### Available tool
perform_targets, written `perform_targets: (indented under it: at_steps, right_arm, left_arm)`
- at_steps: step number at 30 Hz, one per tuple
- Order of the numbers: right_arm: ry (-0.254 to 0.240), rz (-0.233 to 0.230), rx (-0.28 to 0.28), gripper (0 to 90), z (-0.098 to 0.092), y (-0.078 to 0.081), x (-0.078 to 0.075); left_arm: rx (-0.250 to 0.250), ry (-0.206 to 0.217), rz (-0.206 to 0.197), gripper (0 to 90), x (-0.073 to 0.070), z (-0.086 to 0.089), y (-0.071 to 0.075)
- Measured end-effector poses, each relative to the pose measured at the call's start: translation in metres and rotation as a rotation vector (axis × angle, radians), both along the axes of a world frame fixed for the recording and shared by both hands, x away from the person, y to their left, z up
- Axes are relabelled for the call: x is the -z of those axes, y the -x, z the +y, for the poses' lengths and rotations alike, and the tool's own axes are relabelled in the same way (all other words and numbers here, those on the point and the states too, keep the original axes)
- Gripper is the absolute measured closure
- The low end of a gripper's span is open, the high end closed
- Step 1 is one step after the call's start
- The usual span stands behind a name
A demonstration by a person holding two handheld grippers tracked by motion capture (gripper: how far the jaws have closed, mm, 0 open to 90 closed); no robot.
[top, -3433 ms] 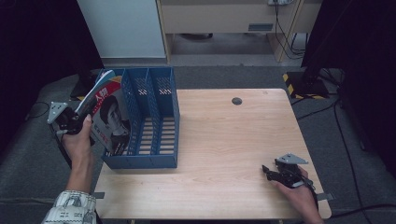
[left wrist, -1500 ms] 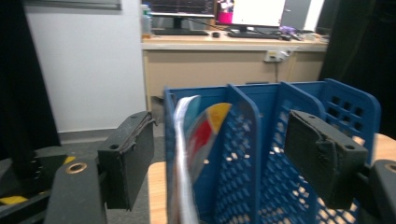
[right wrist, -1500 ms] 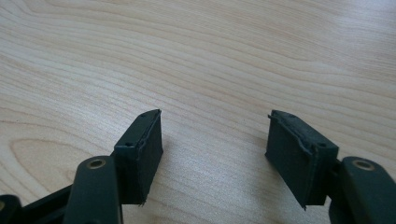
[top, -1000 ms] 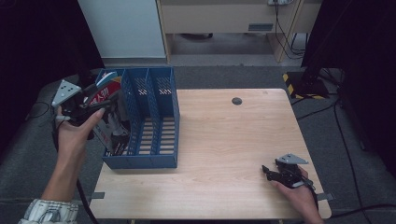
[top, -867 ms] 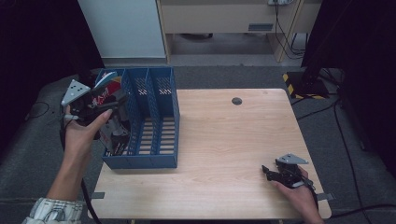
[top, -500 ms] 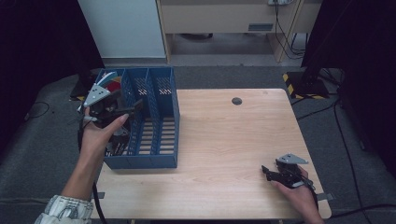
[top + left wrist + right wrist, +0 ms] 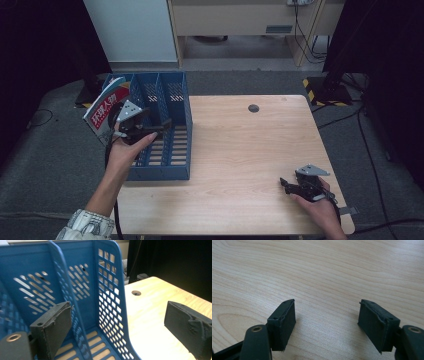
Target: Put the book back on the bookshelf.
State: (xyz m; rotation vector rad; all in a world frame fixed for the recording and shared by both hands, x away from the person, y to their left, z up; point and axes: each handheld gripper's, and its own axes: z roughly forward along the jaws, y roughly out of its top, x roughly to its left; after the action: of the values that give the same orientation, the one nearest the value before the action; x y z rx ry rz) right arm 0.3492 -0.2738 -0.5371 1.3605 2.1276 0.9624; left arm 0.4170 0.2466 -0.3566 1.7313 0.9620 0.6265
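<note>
A blue file organiser [image 7: 162,171] with three compartments stands on the left part of the wooden table [image 7: 240,150]. A red-covered magazine [image 7: 106,106] leans to the left in its leftmost compartment. My left gripper [image 7: 162,125] hovers over the organiser, to the right of the magazine, jaws pointing right. In the left gripper view my left gripper [image 7: 120,312] is open and holds nothing, with the organiser's perforated wall [image 7: 110,290] between its jaws. My right gripper [image 7: 286,184] rests low near the table's front right. In the right gripper view it [image 7: 327,307] is open over bare wood.
A dark cable hole [image 7: 253,108] sits in the table near its far edge. Beyond the table stand a white cabinet [image 7: 130,30] and a low shelf unit [image 7: 240,20]. Grey carpet surrounds the table.
My left gripper has moved right, from the magazine at the organiser's left side to above its middle. The magazine stays leaning in the leftmost compartment. The right gripper has not moved.
</note>
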Motion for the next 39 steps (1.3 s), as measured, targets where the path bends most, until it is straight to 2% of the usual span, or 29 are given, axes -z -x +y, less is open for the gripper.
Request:
perform_targets:
  at_steps: [24, 39]
  right_arm:
    - [0.001, 0.000, -0.002, 29.2, 0.000, 0.000, 0.000]
    - [0.002, 0.001, -0.006, 28.4, 0.000, 0.000, 0.000]
  left_arm:
    - [0.092, -0.059, 0.059, 6.3, 0.035, -0.048, 0.001]
    - [0.148, -0.067, 0.081, 3.7, 0.045, -0.076, 0.005]
